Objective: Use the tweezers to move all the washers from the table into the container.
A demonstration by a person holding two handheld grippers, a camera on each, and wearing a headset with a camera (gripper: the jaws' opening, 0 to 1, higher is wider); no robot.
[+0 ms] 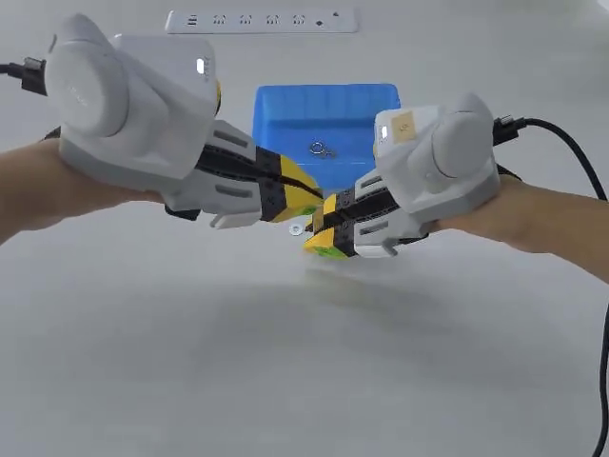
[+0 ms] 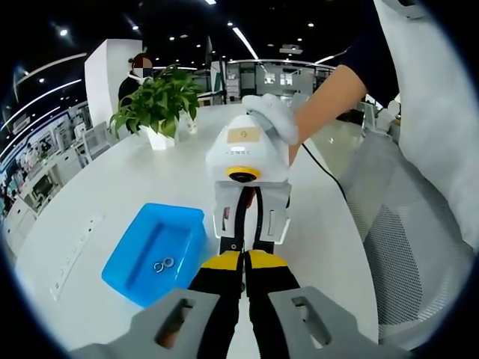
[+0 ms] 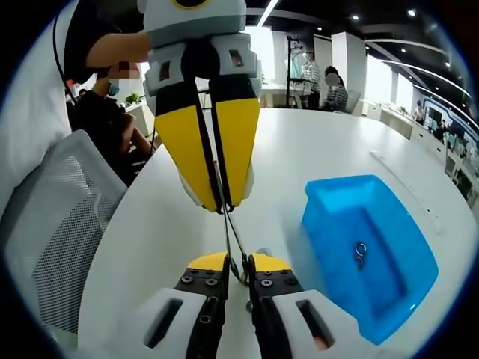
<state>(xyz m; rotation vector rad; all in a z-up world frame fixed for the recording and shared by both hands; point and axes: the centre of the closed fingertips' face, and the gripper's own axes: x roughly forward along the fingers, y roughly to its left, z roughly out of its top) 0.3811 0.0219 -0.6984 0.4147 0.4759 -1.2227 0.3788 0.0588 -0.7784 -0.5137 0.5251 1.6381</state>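
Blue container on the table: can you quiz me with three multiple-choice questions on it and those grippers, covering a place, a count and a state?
1. Where is the blue container?
A. In front of the power strip.
B. On a chair.
C. Under the plant.
2. How many washers lie in it?
A. None.
B. Two.
C. Six.
3. The tweezers are:
A. Loose on the table.
B. In the container.
C. Clamped by the left gripper and the right gripper.
Answers: 1 A, the strip lies just beyond it. 2 B, two rings on its floor. 3 C, both pairs of jaws close on them.
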